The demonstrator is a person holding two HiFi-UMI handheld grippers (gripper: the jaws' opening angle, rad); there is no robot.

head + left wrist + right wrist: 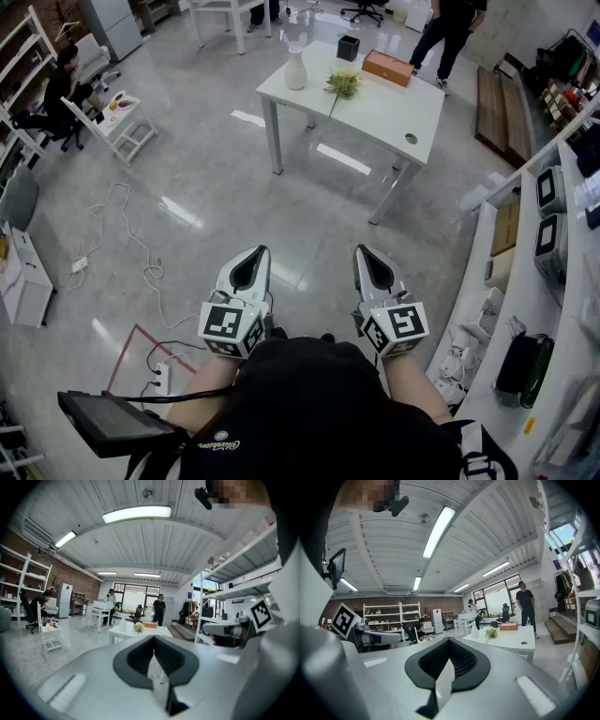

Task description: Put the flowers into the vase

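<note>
Nothing done yet — the flowers (343,83) lie on the table (394,117) near the vase (296,68), well ahead. Left gripper (253,253) and right gripper (371,251) — fingers closed together, holding nothing.

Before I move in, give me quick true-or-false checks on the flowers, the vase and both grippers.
1. The flowers lie on the white table. True.
2. The flowers already stand in the vase. False: they lie on the tabletop, apart from it.
3. The right gripper holds a flower. False: its jaws are shut on nothing.
4. The left gripper is shut and empty. True.
5. An orange box sits on the table. True.
</note>
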